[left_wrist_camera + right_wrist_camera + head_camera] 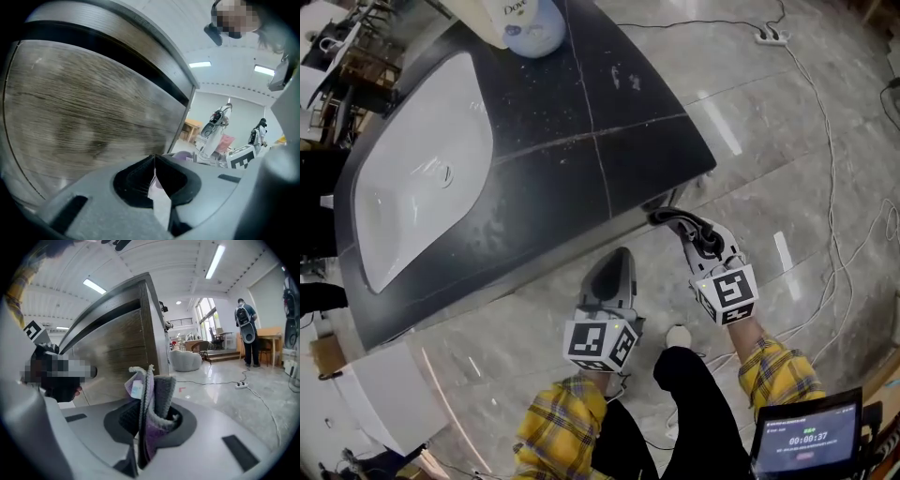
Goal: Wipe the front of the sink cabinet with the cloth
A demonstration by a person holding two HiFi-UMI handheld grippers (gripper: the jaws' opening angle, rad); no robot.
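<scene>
Two tools (one per hand). One screen (806,439), nearest, reads 00:00:37. The left tool (154,161) has its jaws together with a pale sliver I cannot identify between them, facing the wood-grain cabinet (93,117) front. The right tool (143,420) clamps one purple-grey, white-labelled cloth (161,392) by the cabinet's corner. Beyond are one sink (422,169) and one "Dove" bottle (534,23) on the bench (581,150); cables (830,169) cross the floor (769,141).
</scene>
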